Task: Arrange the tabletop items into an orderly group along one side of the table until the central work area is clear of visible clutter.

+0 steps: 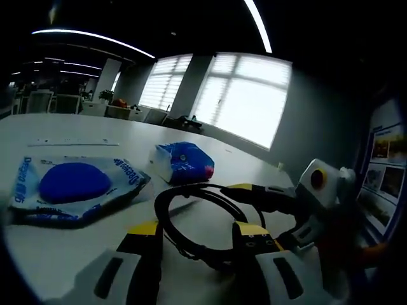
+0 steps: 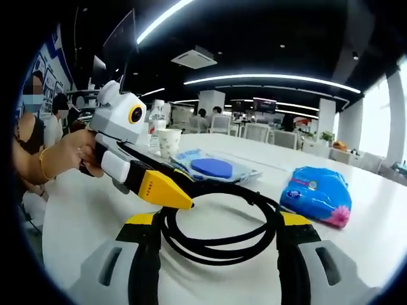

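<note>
A black coiled cable (image 1: 191, 213) lies on the white table (image 1: 76, 136), and both grippers meet at it. My left gripper (image 1: 198, 236) is open, its yellow-tipped jaws standing either side of the coil's near edge. My right gripper (image 2: 217, 222) is open too, with the cable (image 2: 219, 244) lying between its jaws. In the right gripper view a hand holds the left gripper (image 2: 166, 189), whose yellow tip rests at the coil's far rim. A blue tissue pack (image 1: 186, 162) (image 2: 318, 194) and a flat packet with a blue disc (image 1: 71, 187) (image 2: 213, 168) lie beyond the cable.
A paper cup (image 2: 168, 141) and a water bottle (image 2: 156, 130) stand at the table's far side. People sit by the table's left edge (image 2: 28, 136). More tables and chairs (image 2: 254, 130) fill the room behind. Bright windows (image 1: 245, 105) face the left gripper.
</note>
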A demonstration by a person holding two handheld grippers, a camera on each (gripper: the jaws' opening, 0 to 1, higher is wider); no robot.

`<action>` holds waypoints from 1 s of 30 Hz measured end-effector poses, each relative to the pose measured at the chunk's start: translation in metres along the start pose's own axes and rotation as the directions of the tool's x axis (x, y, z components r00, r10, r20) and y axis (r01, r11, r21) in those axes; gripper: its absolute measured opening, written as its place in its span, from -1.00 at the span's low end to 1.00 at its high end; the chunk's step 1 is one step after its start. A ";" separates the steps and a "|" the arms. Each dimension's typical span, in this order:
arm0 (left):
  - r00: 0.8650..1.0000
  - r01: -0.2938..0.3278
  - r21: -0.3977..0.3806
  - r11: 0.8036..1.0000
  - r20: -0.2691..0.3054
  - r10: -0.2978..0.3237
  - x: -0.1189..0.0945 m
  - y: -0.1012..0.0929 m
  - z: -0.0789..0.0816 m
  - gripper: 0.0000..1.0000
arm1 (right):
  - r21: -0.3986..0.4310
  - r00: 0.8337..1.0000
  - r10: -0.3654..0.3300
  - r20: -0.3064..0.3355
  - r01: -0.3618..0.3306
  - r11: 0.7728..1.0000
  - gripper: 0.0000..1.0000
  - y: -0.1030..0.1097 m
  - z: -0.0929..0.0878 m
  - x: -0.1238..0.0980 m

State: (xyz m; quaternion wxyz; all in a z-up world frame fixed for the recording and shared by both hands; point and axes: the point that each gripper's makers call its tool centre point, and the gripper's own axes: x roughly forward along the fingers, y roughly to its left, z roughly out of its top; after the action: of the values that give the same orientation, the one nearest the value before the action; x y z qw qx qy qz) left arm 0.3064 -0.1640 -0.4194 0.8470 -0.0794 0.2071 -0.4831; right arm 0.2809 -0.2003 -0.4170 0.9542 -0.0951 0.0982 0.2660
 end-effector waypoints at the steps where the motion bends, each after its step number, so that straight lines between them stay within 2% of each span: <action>1: 1.000 0.001 -0.002 1.000 0.000 -0.001 0.000 0.000 0.000 -0.15 | 0.001 1.000 0.000 0.000 0.000 1.000 0.43 0.000 0.000 0.000; 16: 0.999 0.011 -0.017 1.000 -0.038 -0.011 0.003 0.006 -0.016 -0.27 | 0.044 0.999 -0.015 -0.045 0.017 0.999 0.44 0.004 -0.023 0.002; 24: 0.999 0.003 0.018 1.000 -0.051 -0.002 0.002 0.006 -0.020 -0.27 | 0.065 0.999 -0.013 -0.042 0.015 0.998 0.42 0.006 -0.023 -0.003; 27: 0.998 -0.010 0.036 0.999 -0.057 0.012 0.002 0.009 -0.020 -0.38 | 0.076 0.999 -0.010 -0.037 0.013 0.997 0.41 0.007 -0.022 -0.006; 30: 0.998 -0.013 0.049 0.999 -0.065 0.016 0.003 0.009 -0.020 -0.39 | 0.079 0.999 -0.012 -0.036 0.014 0.997 0.39 0.009 -0.023 -0.007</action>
State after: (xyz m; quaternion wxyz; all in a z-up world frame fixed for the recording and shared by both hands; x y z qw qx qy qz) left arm 0.3066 -0.1605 -0.4409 0.8448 -0.0415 0.2237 -0.4843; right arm 0.2674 -0.2019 -0.4383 0.9571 -0.0625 0.1248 0.2540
